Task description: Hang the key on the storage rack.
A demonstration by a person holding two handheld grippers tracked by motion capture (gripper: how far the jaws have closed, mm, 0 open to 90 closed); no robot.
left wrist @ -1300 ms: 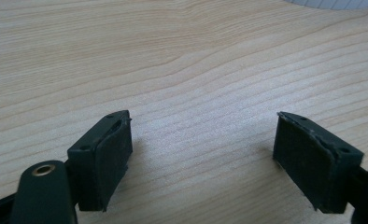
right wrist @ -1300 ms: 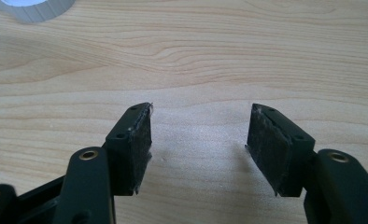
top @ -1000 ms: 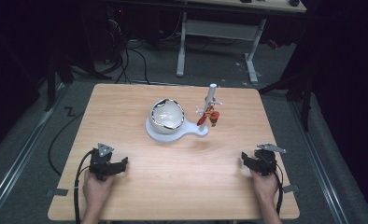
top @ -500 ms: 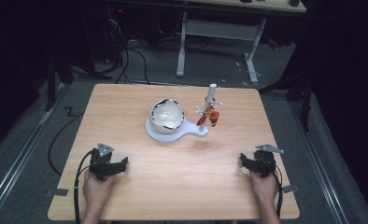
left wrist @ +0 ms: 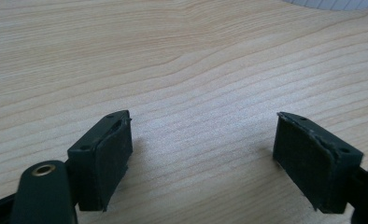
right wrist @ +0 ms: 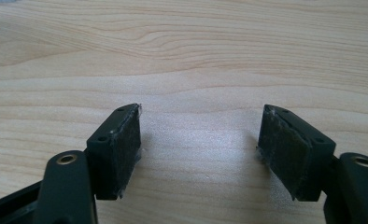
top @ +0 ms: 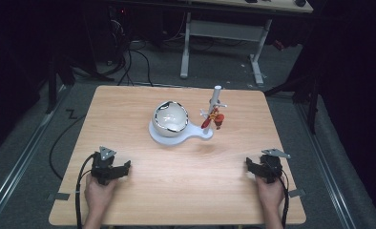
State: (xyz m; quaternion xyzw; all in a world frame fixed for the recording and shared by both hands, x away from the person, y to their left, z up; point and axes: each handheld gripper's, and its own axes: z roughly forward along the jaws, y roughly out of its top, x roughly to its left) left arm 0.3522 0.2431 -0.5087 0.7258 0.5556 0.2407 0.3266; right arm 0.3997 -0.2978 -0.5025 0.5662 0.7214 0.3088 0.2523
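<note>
- Resting on the near edge of a wooden table (top: 129, 109): two hands, each w/ a gripper.
- Left gripper (top: 124, 168) at near-left corner — jaws spread wide, nothing between them but bare wood.
- Right gripper (top: 249, 164) at near-right corner — jaws likewise apart & empty.
- Farther, mid-table: white bowl (top: 171, 118) on a white base (top: 195, 134).
- Just right of bowl: white upright post (top: 216, 98) on same base, w/ a red-orange item (top: 214, 118) hanging on it; can't tell what it is.

Both grippers (top: 110, 168) (top: 265, 167) are showing black bodies, grey three-cornered top plates, brass-ringed screw holes and trailing black cables.
</note>
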